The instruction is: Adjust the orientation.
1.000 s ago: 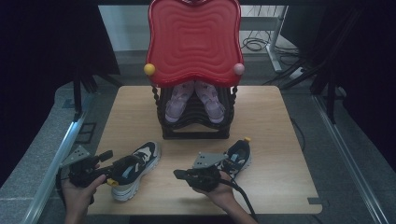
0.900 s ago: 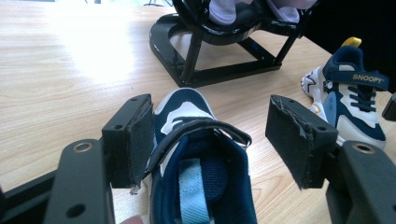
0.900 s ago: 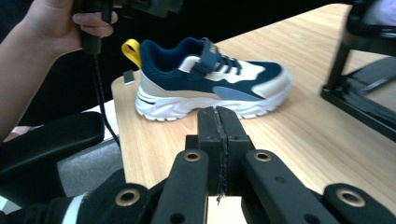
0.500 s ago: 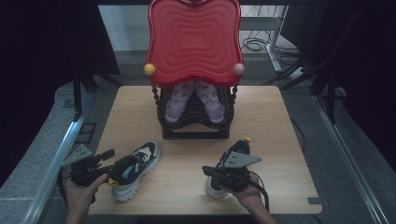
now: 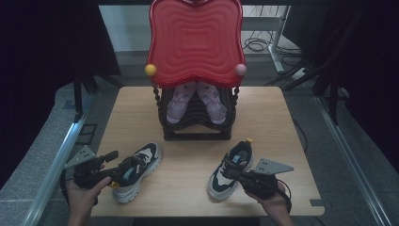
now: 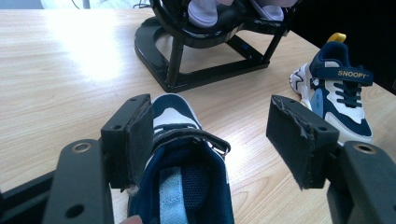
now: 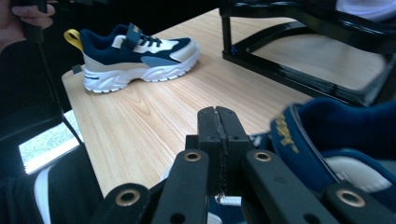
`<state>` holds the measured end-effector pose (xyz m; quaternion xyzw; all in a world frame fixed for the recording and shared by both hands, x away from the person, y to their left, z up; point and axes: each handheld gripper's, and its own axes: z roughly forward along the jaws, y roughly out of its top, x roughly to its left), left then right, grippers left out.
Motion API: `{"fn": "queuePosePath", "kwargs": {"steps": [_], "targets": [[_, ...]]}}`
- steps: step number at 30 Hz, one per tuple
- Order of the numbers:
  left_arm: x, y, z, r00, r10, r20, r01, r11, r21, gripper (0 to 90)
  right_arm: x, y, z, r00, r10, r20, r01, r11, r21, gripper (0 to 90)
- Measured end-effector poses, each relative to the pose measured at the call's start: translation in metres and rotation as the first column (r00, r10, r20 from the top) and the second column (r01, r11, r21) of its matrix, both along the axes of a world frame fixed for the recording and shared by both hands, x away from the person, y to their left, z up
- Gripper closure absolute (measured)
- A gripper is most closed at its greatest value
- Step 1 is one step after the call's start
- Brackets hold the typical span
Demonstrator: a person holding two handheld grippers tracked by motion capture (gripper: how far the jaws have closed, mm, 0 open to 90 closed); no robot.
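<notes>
Right gripper (image 5: 236, 174) has swung down beside the right sneaker (image 5: 230, 169), jaws pressed together, gripping nothing. Left gripper (image 5: 114, 176) hovers, jaws apart, straddling the left sneaker (image 5: 134, 170) on the desk (image 5: 188, 160).

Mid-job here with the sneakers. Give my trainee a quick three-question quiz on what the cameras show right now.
1. True or false: the left gripper has its jaws spread apart over the heel opening of the left sneaker.
2. Multiple choice: in the right gripper view, how do the jaws of the right gripper stand? A) wide apart B) pressed together C) out of sight
3. Fill in: the pair of pale purple shoes sits on the black ____ under the red wavy panel.

Key
1. True. One jaw stands on each side of the opening, not closed on it.
2. B. They meet beside the right sneaker; what is pinched, if anything, is unclear.
3. rack.
</notes>
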<state>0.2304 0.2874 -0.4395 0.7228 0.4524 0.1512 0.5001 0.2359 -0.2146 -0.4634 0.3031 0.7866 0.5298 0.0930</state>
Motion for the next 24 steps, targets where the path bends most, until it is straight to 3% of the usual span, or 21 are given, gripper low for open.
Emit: {"fn": "queuePosePath", "kwargs": {"steps": [10,18,24], "targets": [[0.007,-0.002,0.001,0.9998,-0.021,-0.002,0.021,0.9998,-0.004,32.3,-0.012,-0.015,-0.011,0.9989,-0.046,-0.003,0.046,0.998,-0.046,89.7],[0.011,-0.002,0.0,0.9995,-0.029,-0.012,0.029,0.9996,-0.003,32.3,-0.021,-0.017,-0.028,0.9994,-0.011,-0.033,0.009,0.998,-0.055,89.7],[0.01,-0.003,-0.001,0.9994,-0.033,-0.014,0.033,0.9994,0.002,32.2,-0.02,-0.014,-0.039,0.9984,0.009,-0.055,-0.013,0.998,-0.065,89.8]]}}
